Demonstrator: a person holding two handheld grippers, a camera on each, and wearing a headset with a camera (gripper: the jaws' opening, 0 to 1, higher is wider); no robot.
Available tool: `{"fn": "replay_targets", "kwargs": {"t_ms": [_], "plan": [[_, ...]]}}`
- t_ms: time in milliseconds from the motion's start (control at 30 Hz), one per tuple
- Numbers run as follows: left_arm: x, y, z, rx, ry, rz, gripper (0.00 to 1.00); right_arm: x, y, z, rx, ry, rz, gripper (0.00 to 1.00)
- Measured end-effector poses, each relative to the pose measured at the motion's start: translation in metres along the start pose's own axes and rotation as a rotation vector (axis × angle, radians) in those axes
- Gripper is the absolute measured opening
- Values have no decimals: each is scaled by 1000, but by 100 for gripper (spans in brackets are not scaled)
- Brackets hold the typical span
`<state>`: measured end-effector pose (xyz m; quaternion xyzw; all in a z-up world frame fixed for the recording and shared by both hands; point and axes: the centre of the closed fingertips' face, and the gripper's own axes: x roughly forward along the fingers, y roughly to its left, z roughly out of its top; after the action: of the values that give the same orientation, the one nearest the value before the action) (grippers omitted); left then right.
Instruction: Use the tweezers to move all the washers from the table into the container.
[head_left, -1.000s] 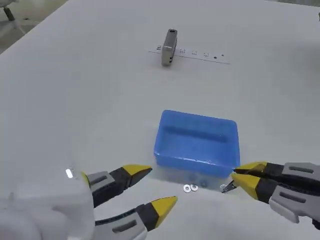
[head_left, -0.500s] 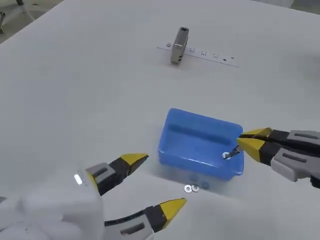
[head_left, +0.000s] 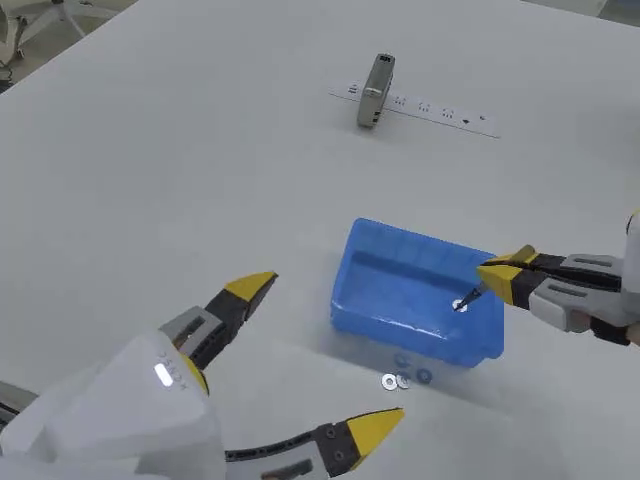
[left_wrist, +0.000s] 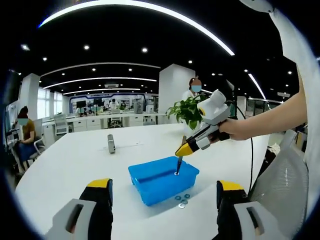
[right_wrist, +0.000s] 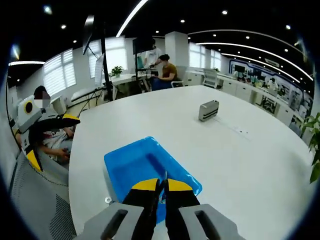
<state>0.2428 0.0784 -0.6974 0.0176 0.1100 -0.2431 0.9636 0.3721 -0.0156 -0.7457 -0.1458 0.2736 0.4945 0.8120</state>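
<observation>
Tweezers (head_left: 471, 296) hold one washer (head_left: 460, 305) over blue container (head_left: 410, 335); more washers (head_left: 396, 381) lie beside.

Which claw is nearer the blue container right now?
Right. The right claw hangs over the blue container at its right edge, tweezers dipping inside; the left claw is open, off its near-left corner, clear of it.

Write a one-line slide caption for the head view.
Right tool holds tweezers with a washer over the blue container; other washers lie on the table.
</observation>
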Motion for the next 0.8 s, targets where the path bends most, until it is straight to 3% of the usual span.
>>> {"fn": "replay_targets", "kwargs": {"t_ms": [200,500,800], "plan": [[-1,4,4,18,-16,30,99,1,1,-2,8,1,-6,0],[1,-1,3,60,1,17,99,5,5,-5,2,14,-1,1],[1,-2,3,65,7,14,99,1,7,-4,-22,15,-9,1]]}}
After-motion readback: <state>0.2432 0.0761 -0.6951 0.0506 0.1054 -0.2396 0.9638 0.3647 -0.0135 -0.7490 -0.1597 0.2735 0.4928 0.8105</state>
